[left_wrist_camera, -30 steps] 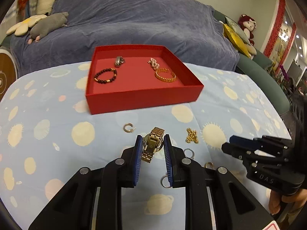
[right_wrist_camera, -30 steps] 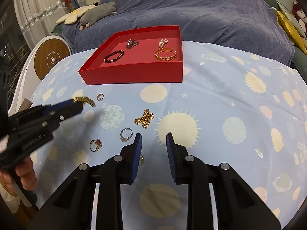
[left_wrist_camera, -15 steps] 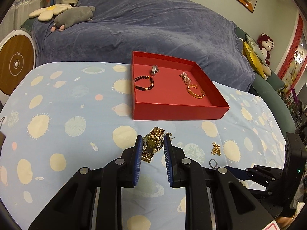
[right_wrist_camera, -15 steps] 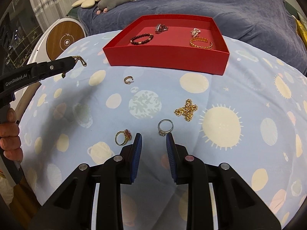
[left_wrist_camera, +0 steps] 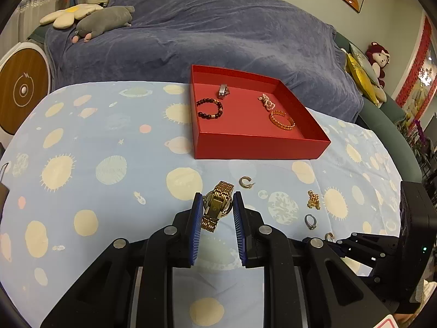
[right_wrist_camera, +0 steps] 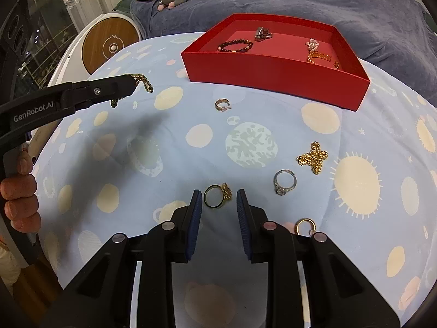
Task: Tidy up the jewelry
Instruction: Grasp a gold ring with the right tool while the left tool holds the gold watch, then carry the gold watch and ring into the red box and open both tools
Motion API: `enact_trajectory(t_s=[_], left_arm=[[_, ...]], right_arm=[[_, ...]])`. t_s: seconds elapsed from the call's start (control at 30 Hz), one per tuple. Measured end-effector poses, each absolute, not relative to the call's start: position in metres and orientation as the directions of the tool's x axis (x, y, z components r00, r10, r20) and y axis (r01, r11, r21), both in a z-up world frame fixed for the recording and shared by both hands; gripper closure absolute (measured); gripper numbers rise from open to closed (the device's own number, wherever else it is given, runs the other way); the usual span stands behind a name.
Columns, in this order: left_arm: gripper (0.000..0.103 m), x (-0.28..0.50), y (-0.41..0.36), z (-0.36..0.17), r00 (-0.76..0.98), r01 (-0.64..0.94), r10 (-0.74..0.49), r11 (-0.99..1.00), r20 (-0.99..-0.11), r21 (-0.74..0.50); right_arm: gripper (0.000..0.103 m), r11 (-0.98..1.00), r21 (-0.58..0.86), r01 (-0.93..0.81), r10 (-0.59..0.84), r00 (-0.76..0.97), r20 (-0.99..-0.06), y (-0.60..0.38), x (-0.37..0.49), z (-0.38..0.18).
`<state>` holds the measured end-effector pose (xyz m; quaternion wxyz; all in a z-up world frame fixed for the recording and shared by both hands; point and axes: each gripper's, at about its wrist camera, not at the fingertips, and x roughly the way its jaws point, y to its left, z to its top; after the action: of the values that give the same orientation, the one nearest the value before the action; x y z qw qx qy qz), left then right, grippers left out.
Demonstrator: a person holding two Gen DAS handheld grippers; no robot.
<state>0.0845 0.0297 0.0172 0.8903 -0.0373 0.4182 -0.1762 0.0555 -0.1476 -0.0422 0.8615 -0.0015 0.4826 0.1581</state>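
Note:
My left gripper [left_wrist_camera: 217, 207] is shut on a gold watch [left_wrist_camera: 218, 205], held above the tablecloth; in the right wrist view the watch [right_wrist_camera: 140, 80] hangs from that gripper [right_wrist_camera: 131, 82] at the left. My right gripper [right_wrist_camera: 218, 199] is low over the cloth and open, and a gold ring [right_wrist_camera: 217, 196] lies on the cloth between its fingertips, untouched by the pads. The red tray [left_wrist_camera: 259, 147] [right_wrist_camera: 273, 71] stands beyond, holding a dark bead bracelet [left_wrist_camera: 209, 108], a silver piece [left_wrist_camera: 223, 91], a pearl piece [left_wrist_camera: 266, 101] and a gold bangle [left_wrist_camera: 282, 119].
Loose on the space-print cloth lie a hoop earring [right_wrist_camera: 222, 104], a gold chain [right_wrist_camera: 312, 157], a silver ring [right_wrist_camera: 285, 182] and another small hoop [right_wrist_camera: 304, 225] beside my right fingers. A blue-covered sofa [left_wrist_camera: 218, 32] stands behind the table. A person's hand [right_wrist_camera: 19, 191] grips the left handle.
The left gripper carried the watch leftward, so the tray now sits to its right. The right gripper dropped and moved left until the gold ring lies between its fingertips.

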Motion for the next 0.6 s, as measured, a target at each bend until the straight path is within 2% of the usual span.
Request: enact_trajectory(t_s=[0.3,0.6], left_arm=[[0.084,0.082,0.032,0.017,0.583,0.292,-0.357,0.93,-0.73,-0.222],[0.084,0.082,0.032,0.02,0.587,0.291,-0.361,0.929,-0.725,-0.226]], right_arm=[[0.093,0.957,0.122,-0.262,0.243,0.498,-0.832,-0.145,0.064,-0.048],[0.095,0.957,0.12,-0.263,0.249,0.539,-0.805,-0.147,0.06,-0.034]])
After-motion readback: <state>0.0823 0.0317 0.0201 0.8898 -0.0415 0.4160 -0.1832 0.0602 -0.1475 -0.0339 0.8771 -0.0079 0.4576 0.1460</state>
